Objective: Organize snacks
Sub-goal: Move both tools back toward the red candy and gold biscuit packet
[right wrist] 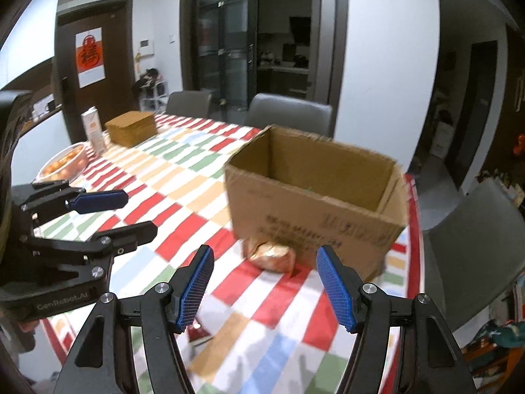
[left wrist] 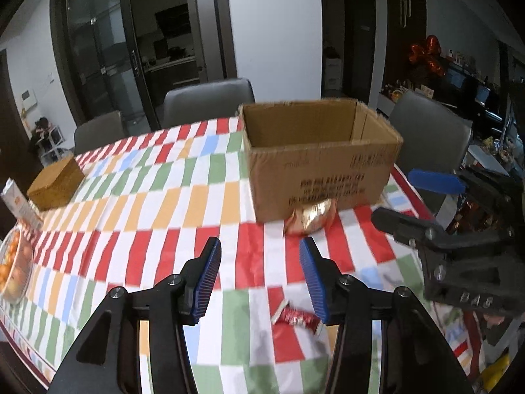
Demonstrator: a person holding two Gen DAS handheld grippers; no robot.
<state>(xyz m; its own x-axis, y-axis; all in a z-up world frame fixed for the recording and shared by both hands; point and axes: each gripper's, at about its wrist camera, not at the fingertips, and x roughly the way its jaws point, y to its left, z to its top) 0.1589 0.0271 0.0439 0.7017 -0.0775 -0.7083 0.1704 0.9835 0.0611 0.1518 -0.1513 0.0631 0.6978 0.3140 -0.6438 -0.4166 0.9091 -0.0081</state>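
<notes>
Two grippers above checkered tabletop point(left wrist: 170, 197). Open cardboard box point(left wrist: 321, 167) on tabletop's right part. Left gripper point(left wrist: 261, 282) fingers spread apart, nothing between. Right gripper point(right wrist: 265, 287) likewise spread, nothing between. Gold-wrapped snack point(left wrist: 310, 218) on cloth, touching box's near wall. Small red snack packet point(left wrist: 295, 317) on cloth beneath left gripper, near its right finger.

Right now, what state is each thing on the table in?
Cardboard box: open-topped, upright; contents unseen.
Gold snack packet: on the cloth, against the box's front.
Red snack wrapper: flat on the cloth.
Left hand-held gripper: open, empty.
Right hand-held gripper: open, empty.
</notes>
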